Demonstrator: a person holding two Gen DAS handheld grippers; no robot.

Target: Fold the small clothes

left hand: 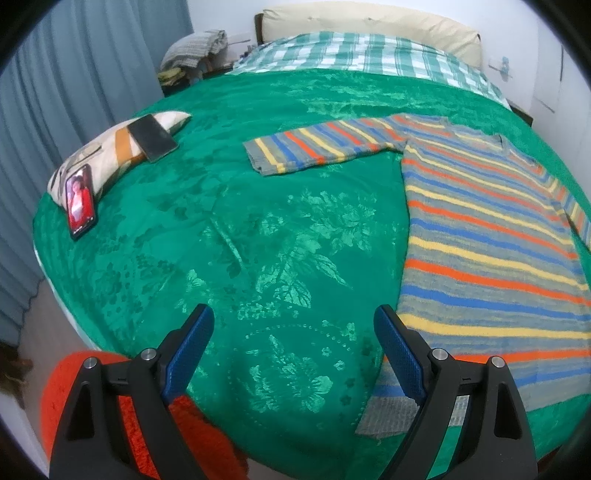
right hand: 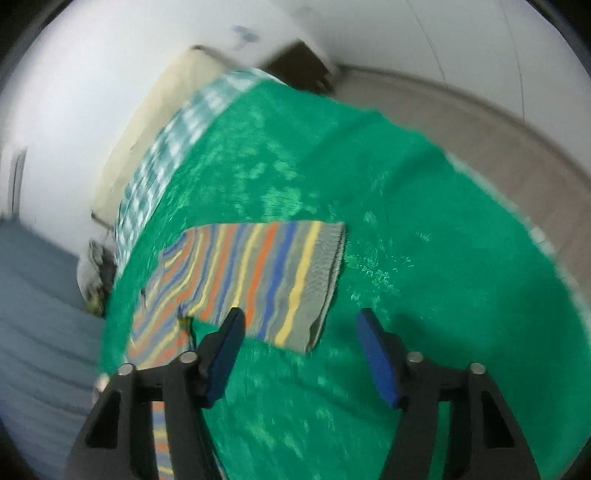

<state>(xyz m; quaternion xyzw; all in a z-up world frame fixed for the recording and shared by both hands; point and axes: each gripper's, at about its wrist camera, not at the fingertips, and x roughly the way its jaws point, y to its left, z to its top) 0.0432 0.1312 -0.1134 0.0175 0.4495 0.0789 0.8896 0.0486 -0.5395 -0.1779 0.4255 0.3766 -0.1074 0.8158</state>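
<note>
A grey sweater with orange, blue and yellow stripes [left hand: 487,236] lies flat on the green bedspread [left hand: 258,240], one sleeve [left hand: 317,147] stretched out to the left. My left gripper [left hand: 294,325] is open and empty, above the bedspread just left of the sweater's hem. In the blurred right wrist view, the other sleeve [right hand: 266,280] lies spread on the bedspread [right hand: 424,295]. My right gripper [right hand: 300,328] is open and empty, hovering just in front of the sleeve's cuff end.
A patterned pillow [left hand: 110,151] at the left carries a dark phone [left hand: 151,137], and a lit phone [left hand: 79,201] leans on it. A checked blanket [left hand: 362,55] and cream headboard [left hand: 369,22] lie at the far end. An orange cloth [left hand: 147,417] hangs near the left gripper. Curtains [left hand: 55,110] stand left.
</note>
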